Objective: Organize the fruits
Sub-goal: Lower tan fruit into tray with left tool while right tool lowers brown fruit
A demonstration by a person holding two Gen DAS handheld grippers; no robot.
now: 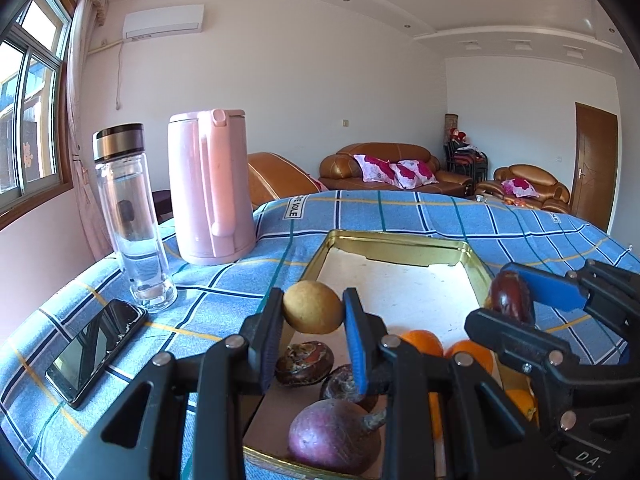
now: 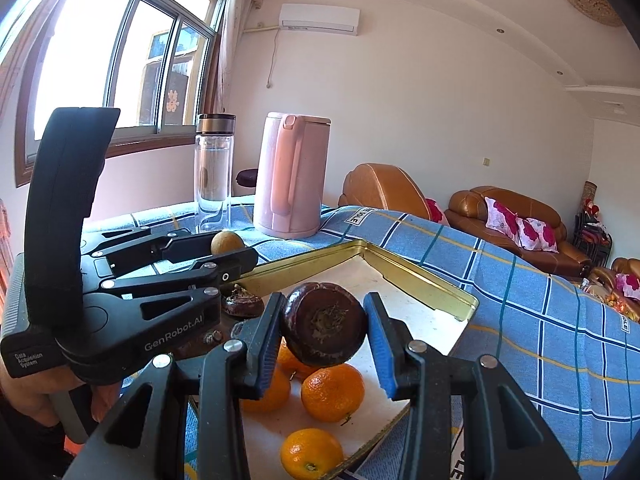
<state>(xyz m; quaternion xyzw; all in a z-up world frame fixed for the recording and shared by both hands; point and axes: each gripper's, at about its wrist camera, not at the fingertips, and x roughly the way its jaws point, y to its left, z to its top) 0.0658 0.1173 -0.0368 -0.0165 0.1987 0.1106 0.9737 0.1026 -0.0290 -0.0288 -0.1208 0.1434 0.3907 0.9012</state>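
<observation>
My left gripper [image 1: 313,314] is shut on a yellow-brown round fruit [image 1: 313,313], held above the gold tin tray [image 1: 394,240]. My right gripper [image 2: 324,330] is shut on a dark purple-brown fruit [image 2: 323,330] above the tray [image 2: 420,276]; it also shows in the left wrist view [image 1: 510,298]. In the tray lie three oranges [image 2: 333,392], two dark wrinkled fruits [image 1: 305,363] and a purple round one [image 1: 334,436]. The left gripper with its yellow fruit [image 2: 227,242] shows at the left of the right wrist view.
A pink kettle [image 1: 210,188] and a glass bottle [image 1: 130,220] stand on the blue checked cloth [image 1: 400,208] beyond the tray. A black phone [image 1: 96,352] lies at the left. Sofas stand behind the table.
</observation>
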